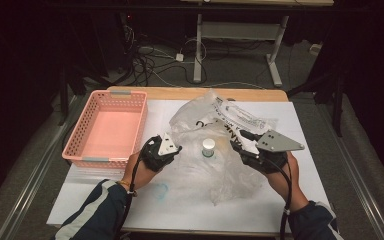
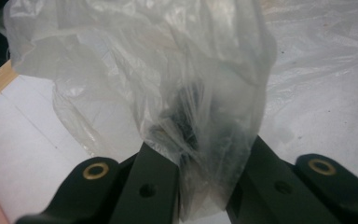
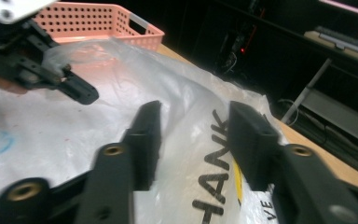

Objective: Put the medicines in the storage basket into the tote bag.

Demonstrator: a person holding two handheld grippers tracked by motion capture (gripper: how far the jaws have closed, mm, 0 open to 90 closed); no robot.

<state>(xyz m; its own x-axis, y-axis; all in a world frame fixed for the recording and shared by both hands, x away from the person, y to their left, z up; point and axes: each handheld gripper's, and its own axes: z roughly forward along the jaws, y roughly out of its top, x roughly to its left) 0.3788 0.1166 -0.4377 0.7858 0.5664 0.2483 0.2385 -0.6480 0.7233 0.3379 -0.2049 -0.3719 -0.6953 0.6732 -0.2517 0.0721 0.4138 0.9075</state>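
A clear plastic bag is pinched in the closed left gripper; the right gripper is held part-open over it, gripping nothing.

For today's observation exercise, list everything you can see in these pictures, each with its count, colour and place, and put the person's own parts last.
plastic bag: one, clear with black lettering, crumpled at the middle of the table
small bottle: one, white cap, upright under or inside the bag's film
basket: one, pink, perforated, on the table's left side, nothing in it
paper sheet: one, white, covering the tabletop
table: one, wooden edge showing at the far side
blue ring mark: one, on the sheet near the left forearm
left hand-held gripper: one, black, shut on a bunch of the bag
right hand-held gripper: one, black, jaws apart over the bag's lettering
sleeves: two, dark with pale stripes, at the bottom edge
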